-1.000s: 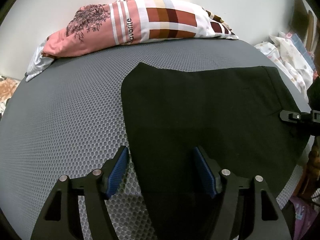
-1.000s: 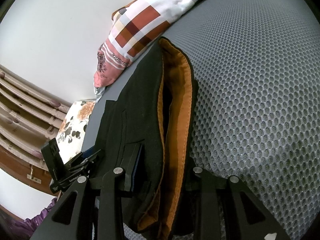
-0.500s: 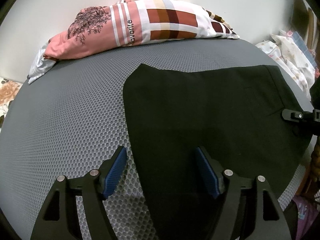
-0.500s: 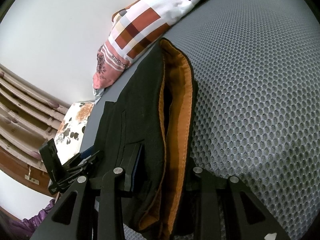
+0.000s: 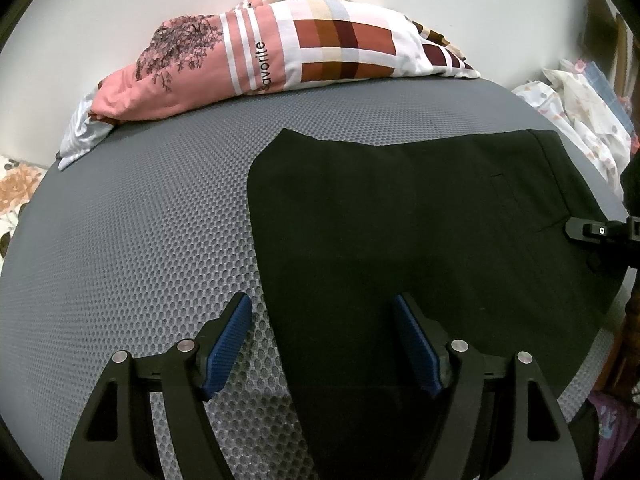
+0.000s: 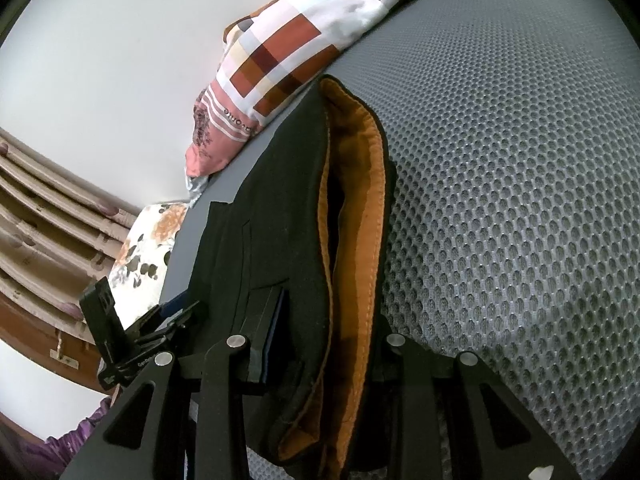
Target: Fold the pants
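Now | left gripper [image 5: 322,322] spread over pants [image 5: 420,220] | right gripper [image 6: 320,344] pinching waistband, pads hidden

Patchwork pillow [image 5: 280,52], grey mesh mattress [image 5: 132,240]

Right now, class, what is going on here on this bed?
A person with a gripper in each hand is folding black pants on a grey mattress. The right gripper is shut on the waistband, whose orange lining shows. The left gripper is open over the folded edge at the other end, pinching nothing. The pants lie flat, already folded shorter. A patterned pillow sits by the wall.
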`<state>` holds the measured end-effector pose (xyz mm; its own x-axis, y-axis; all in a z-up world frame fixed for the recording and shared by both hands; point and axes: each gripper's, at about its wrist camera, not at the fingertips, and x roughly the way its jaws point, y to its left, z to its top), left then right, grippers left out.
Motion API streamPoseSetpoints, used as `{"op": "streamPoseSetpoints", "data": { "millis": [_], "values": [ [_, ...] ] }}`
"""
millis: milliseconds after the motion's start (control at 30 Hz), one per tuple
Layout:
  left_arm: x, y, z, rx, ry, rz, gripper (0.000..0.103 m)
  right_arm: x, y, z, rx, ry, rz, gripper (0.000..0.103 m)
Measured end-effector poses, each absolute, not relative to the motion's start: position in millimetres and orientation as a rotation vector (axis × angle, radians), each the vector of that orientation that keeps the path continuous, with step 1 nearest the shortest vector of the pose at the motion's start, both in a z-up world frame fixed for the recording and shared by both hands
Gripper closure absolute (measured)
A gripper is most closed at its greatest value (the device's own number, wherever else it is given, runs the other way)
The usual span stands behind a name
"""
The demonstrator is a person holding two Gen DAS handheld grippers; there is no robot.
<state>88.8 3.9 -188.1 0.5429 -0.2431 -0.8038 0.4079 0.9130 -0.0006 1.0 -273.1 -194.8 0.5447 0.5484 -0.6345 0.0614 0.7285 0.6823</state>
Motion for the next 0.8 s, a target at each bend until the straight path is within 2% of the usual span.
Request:
{"op": "streamPoseSetpoints", "data": {
  "millis": [800],
  "values": [
    [91,7,-189,0.168,0.928,-0.399,0.029,22,-268,-194,0.708,1.002,0.306,0.075]
  ]
}}
